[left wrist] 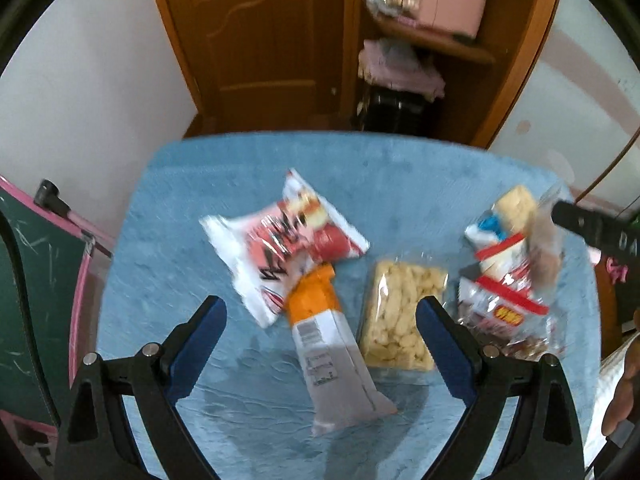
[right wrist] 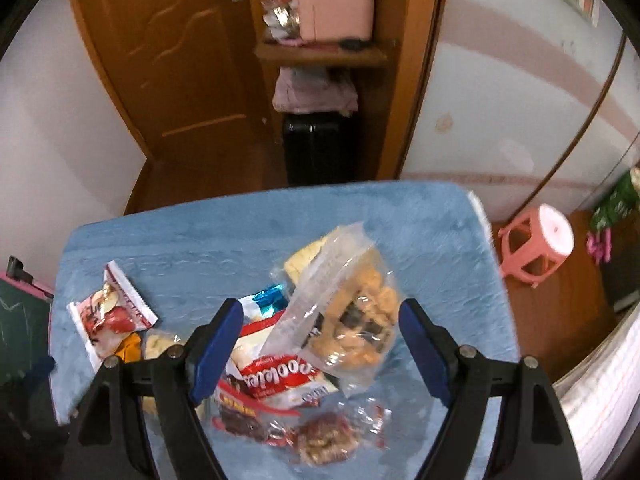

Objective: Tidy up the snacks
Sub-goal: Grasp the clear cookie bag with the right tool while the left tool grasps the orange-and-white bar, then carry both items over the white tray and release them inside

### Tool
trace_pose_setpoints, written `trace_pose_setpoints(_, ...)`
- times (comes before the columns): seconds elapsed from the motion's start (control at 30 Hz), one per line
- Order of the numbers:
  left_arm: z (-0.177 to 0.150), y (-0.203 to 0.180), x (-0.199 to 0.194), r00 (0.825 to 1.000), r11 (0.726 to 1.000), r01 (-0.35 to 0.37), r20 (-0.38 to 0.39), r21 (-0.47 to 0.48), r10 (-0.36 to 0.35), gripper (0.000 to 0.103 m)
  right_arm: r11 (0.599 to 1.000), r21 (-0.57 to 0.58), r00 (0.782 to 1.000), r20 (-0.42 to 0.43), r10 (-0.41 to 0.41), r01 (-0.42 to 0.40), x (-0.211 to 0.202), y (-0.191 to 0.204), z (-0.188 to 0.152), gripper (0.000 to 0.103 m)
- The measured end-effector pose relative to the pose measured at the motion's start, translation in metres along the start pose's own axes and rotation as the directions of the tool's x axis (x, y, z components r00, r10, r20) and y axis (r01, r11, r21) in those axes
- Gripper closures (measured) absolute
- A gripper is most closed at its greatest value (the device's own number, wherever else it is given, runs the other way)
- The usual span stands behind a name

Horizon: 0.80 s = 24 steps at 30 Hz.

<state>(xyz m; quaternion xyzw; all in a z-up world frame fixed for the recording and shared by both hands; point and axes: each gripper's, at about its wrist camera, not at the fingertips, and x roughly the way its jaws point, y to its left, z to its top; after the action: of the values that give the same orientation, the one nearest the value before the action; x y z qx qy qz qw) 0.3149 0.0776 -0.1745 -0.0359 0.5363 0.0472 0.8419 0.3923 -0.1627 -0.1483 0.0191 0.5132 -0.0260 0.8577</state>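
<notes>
Snack packets lie on a blue cloth-covered table (left wrist: 192, 184). In the left wrist view my left gripper (left wrist: 320, 316) is open above an orange and grey tube packet (left wrist: 328, 344), with a red and white packet (left wrist: 280, 236) beyond it and a clear bag of pale puffs (left wrist: 396, 316) to its right. A pile of packets (left wrist: 512, 264) lies at the right. In the right wrist view my right gripper (right wrist: 320, 328) is open over that pile: a clear bag of cookies (right wrist: 348, 316), a red "cookies" packet (right wrist: 276, 376) and a clear bag of dark snacks (right wrist: 324, 440).
A wooden door (right wrist: 168, 60) and a shelf with a pink box (right wrist: 336, 8) stand behind the table. A black bin (right wrist: 316, 148) is below the shelf. A pink stool (right wrist: 536, 248) stands right of the table. A green chalkboard (left wrist: 36, 288) is at the left.
</notes>
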Motion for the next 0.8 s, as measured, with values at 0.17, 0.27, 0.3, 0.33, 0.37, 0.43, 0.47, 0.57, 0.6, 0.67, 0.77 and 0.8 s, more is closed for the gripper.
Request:
trace_pose_setpoints(0.17,-0.005,-0.009,0.025,0.999,1.0,-0.018,-0.039,0.008,0.019,0.008,0.996,-0.017,0.993,-0.069,-0.093,0.092,0.031,0.004,-0.004,0.023)
trace_pose_setpoints(0.27,-0.008,-0.009,0.036,0.998,0.999,-0.035,-0.051,0.013,0.036,0.008,0.998,0.021,0.991,-0.118,-0.057,0.06,0.044,-0.006,-0.01,0.023)
trace_pose_setpoints(0.3,-0.01,-0.006,0.036,0.998,0.999,-0.037,-0.055,0.011,0.038,0.008,0.998,0.042,0.991,-0.131,-0.04,0.046,0.046,-0.01,-0.012,0.023)
trace_pose_setpoints(0.33,-0.011,-0.004,0.038,0.997,0.999,-0.039,-0.061,0.006,0.039,0.008,0.997,0.07,0.989,-0.147,-0.023,0.033,0.049,-0.017,-0.014,0.023)
trace_pose_setpoints(0.37,-0.012,-0.002,0.042,0.997,0.999,-0.038,-0.071,-0.004,0.037,0.008,0.996,0.085,0.987,-0.161,-0.017,0.031,0.052,-0.019,-0.015,0.023)
trace_pose_setpoints(0.43,-0.012,0.006,0.05,0.996,0.999,-0.025,-0.091,-0.03,0.022,0.008,0.991,0.135,0.985,-0.17,0.04,-0.017,0.054,-0.03,-0.02,0.025)
trace_pose_setpoints(0.47,-0.013,0.012,0.052,0.996,0.999,-0.003,-0.095,-0.054,-0.002,0.008,0.99,0.141,0.985,-0.165,0.052,-0.028,0.053,-0.031,-0.02,0.026)
trace_pose_setpoints(0.57,-0.015,0.025,0.057,0.989,0.99,0.086,-0.11,-0.116,-0.099,0.024,0.992,0.122,0.986,-0.159,0.058,-0.038,0.047,-0.035,-0.023,0.039)
trace_pose_setpoints(0.6,-0.017,0.028,0.057,0.984,0.983,0.122,-0.115,-0.136,-0.138,0.035,0.991,0.124,0.985,-0.156,0.071,-0.052,0.046,-0.038,-0.025,0.041)
trace_pose_setpoints(0.67,-0.02,0.035,0.058,0.966,0.962,0.201,-0.124,-0.186,-0.226,0.051,0.985,0.145,0.982,-0.147,0.116,-0.095,0.04,-0.047,-0.029,0.044)
trace_pose_setpoints(0.77,-0.026,0.042,0.057,0.955,0.948,0.23,-0.136,-0.219,-0.263,0.064,0.974,0.177,0.978,-0.131,0.163,-0.139,0.031,-0.06,-0.035,0.055)
trace_pose_setpoints(0.8,-0.029,0.043,0.057,0.957,0.951,0.221,-0.141,-0.215,-0.254,0.067,0.97,0.188,0.975,-0.124,0.182,-0.157,0.027,-0.065,-0.037,0.056)
